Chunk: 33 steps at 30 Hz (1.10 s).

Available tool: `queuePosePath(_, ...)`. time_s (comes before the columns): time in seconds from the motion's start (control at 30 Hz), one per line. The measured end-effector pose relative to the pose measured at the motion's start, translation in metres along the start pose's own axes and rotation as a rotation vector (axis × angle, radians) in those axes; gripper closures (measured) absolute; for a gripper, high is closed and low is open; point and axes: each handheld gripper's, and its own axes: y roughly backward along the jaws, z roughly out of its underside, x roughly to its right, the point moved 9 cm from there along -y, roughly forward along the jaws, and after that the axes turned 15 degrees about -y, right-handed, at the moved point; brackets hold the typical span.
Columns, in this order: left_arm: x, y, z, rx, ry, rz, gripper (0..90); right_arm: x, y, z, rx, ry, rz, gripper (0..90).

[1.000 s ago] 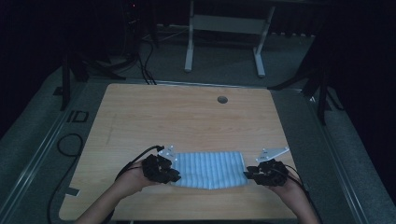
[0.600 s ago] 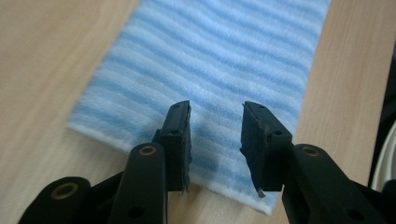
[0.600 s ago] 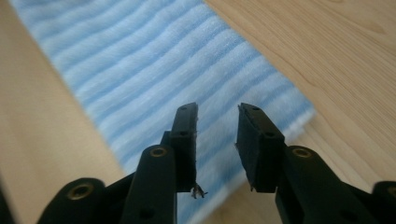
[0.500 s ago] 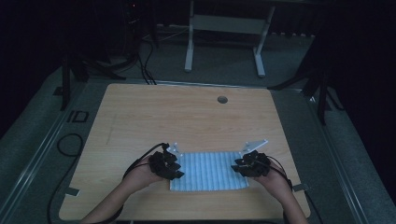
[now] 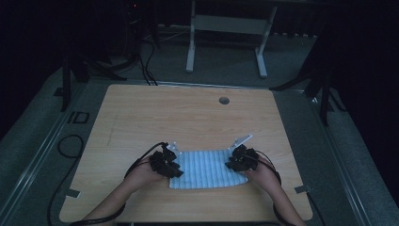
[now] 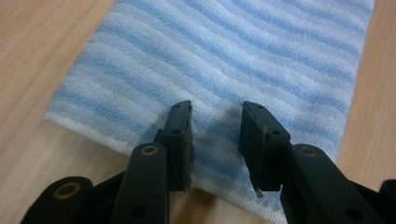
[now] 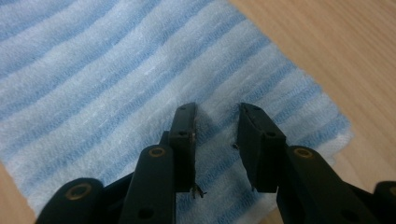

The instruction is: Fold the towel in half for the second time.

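Note:
A blue-and-white striped towel (image 5: pixel 207 168) lies flat on the wooden table (image 5: pixel 188 117), near its front edge. My left gripper (image 5: pixel 172 167) sits over the towel's left end, and its jaws have just been opening. In the left gripper view the left gripper (image 6: pixel 215 122) stands open, with the towel (image 6: pixel 233 56) beneath the gap and nothing pinched. My right gripper (image 5: pixel 235 163) is over the towel's right end. In the right gripper view the right gripper (image 7: pixel 216 123) is open too, above the towel (image 7: pixel 93 70) near its corner.
A round cable hole (image 5: pixel 224 100) sits at the table's far middle. Beyond the table stands a white frame (image 5: pixel 190 47) on the floor. Black cables (image 5: pixel 66 146) lie on the floor at the left. Bare wood stretches behind the towel.
Both grippers have come down and drawn closer together, the right one moving left the most. The towel now looks shorter across and lies flat on the table.

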Motion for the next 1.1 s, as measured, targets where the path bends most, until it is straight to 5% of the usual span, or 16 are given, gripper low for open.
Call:
queuePosePath(0.3,-0.030,0.005,0.008,0.020,0.038,-0.014,63.9,0.005,-0.013,-0.024,0.014,-0.015,-0.020,63.2)
queuePosePath(0.63,-0.066,0.011,0.014,-0.030,0.039,-0.101,64.7,0.009,-0.030,-0.059,0.003,-0.026,0.003,61.9)
queuePosePath(1.1,-0.119,0.016,0.018,-0.030,0.087,-0.158,63.6,0.021,-0.053,-0.104,-0.019,-0.084,-0.013,57.7)
